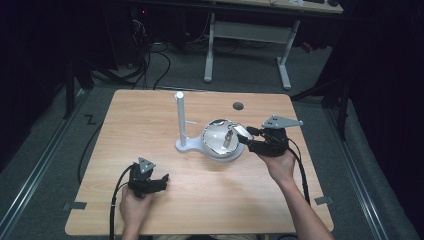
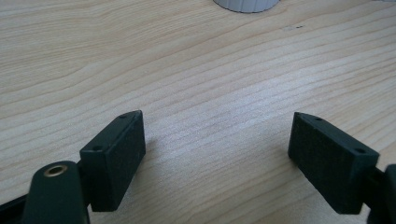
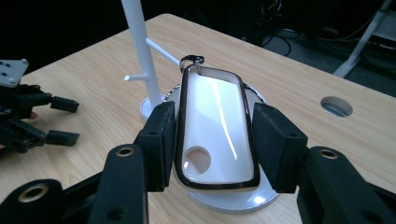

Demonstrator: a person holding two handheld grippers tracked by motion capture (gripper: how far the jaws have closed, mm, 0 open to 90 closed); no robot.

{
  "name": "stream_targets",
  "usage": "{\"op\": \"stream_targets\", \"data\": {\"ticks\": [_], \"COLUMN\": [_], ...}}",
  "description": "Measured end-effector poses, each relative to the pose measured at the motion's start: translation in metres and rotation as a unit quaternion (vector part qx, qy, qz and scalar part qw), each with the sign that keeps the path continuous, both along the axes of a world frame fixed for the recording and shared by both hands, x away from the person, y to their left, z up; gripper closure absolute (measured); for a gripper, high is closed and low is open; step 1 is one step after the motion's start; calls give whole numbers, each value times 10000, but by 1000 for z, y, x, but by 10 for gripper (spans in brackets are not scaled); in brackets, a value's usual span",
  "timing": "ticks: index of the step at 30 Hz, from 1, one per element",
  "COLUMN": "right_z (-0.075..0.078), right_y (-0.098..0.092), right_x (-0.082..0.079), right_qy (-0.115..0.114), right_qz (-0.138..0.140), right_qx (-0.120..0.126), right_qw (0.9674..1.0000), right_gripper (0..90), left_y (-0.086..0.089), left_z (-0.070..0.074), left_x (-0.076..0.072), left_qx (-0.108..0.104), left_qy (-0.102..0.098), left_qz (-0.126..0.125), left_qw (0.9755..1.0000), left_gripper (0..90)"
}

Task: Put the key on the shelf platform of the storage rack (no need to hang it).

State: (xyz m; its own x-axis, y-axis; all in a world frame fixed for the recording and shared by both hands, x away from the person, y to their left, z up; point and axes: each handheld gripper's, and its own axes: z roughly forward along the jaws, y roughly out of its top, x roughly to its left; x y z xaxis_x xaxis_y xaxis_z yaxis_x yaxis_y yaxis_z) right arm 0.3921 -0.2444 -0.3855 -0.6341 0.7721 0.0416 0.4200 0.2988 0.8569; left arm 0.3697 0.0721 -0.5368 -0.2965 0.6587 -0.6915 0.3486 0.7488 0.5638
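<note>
The left gripper rested low over the near left part of the wooden table, held from behind by the person's left hand, whose forearm came up from the near edge. It pointed to the right and slightly away. In the left gripper view its two black pads stood wide apart with only bare wood between them, gripping nothing; the ribbed white edge of a round base showed at the far rim of that view.

Farther off and to the right, the right hand reached in from the near right, the forearm slanting up across the table edge and the wrist held level. The right gripper pointed left, with its grey three-cornered plate on top. In the right gripper view its jaws were clamped on the long sides of a white key fob with a dark rim, a round hole at its near end and a small metal ring at its far end. The fob was held above the round mirrored dish near the table's middle, right of the white peg stand. Beyond them lay a round cable hole in the table.
</note>
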Motion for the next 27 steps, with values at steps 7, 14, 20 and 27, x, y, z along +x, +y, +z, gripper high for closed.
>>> {"op": "stream_targets", "data": {"ticks": [7,14,20,27], "right_z": [-14,-27,-40,-46], "right_y": [8,10,19,23], "right_x": [13,19,28,32], "right_qy": [162,326,444,459], "right_qz": [-44,-87,-88,-104], "right_qx": [-153,-221,-326,-418], "right_qw": [9997,9992,9984,9980], "right_gripper": [521,520,519,517], "left_y": [0,0,0,0], "left_z": [0,0,0,0], "left_x": [0,1,1,0], "left_qx": [2,-6,-13,0], "left_qy": [1,4,5,3], "left_qz": [1,27,22,6], "left_qw": [10000,10000,10000,10000], "left_gripper": [192,191,192,192]}}
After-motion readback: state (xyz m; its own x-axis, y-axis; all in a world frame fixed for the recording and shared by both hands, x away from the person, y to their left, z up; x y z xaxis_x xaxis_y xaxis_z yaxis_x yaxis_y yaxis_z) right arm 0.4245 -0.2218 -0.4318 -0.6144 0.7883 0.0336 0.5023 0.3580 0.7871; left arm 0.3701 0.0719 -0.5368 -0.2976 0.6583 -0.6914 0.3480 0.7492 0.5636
